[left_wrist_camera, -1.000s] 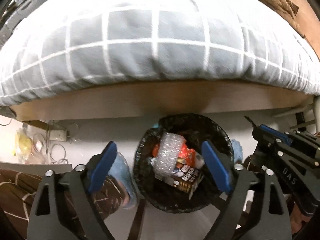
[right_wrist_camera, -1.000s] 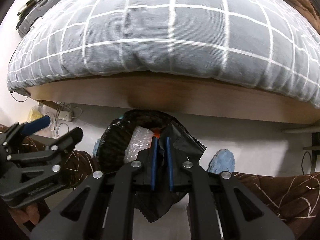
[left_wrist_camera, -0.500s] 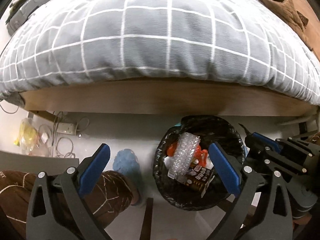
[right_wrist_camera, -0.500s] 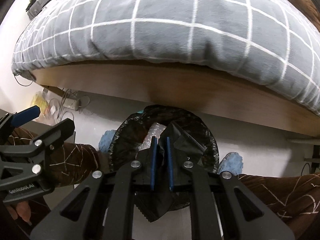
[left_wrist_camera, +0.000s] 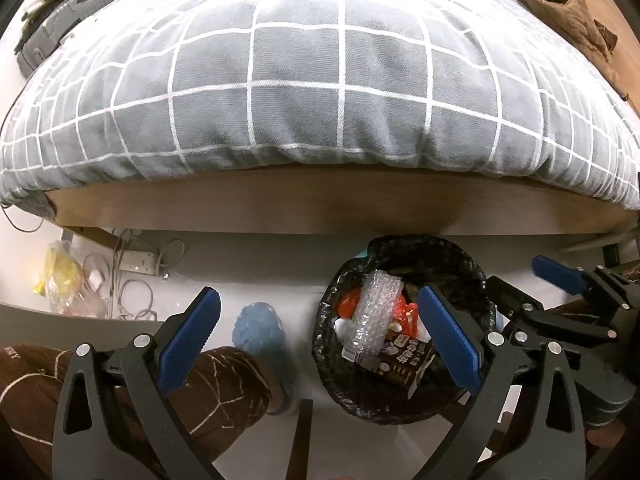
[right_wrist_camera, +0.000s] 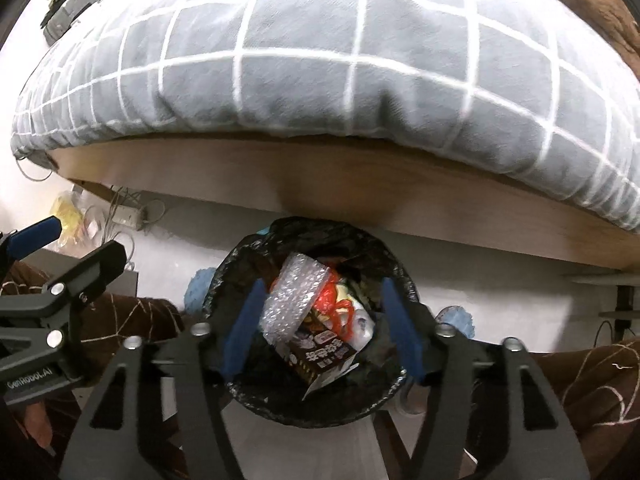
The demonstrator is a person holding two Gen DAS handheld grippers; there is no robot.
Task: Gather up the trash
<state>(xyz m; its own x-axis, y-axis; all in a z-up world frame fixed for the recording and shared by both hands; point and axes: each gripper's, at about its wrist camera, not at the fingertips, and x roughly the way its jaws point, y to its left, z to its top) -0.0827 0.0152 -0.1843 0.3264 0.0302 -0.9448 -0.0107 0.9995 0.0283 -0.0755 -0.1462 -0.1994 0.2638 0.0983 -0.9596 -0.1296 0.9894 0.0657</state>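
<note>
My right tongs [right_wrist_camera: 320, 330] are released, the two blue pads spread wide with nothing between them, and they hang straight over the mouth of the trash bin [right_wrist_camera: 240, 264]. My left tongs [left_wrist_camera: 320, 338] are released too — one blue pad sits over the bin's right rim, the other out over the floor [left_wrist_camera: 304, 304] to the bin's left, and they hold nothing.

The bin is round, lined with a black bag [left_wrist_camera: 468, 264] whose crinkled edge folds over the rim, and it stands on the pale floor close against the wooden side of the bed [left_wrist_camera: 320, 204]. Inside it the trash is piled up: a strip of bubble wrap [right_wrist_camera: 292, 296] lies on top, tilted, with a red-orange plastic wrapper [right_wrist_camera: 334, 308] beside it and a dark brown printed carton [right_wrist_camera: 320, 354] lying toward the near side of the bin, plus some white scraps under them.

Just left of the bin is my foot in a fuzzy blue slipper [left_wrist_camera: 258, 328], with my brown patterned trouser leg [left_wrist_camera: 216, 384] behind it; a second slipper [right_wrist_camera: 456, 318] shows to the bin's right.

Further out, a grey quilt with a white grid [left_wrist_camera: 320, 80] overhangs the bed's edge. By the bed's left corner a white power strip [left_wrist_camera: 138, 262] lies on the floor among tangled cables, and a yellow bag [left_wrist_camera: 60, 272] sits beside them.
</note>
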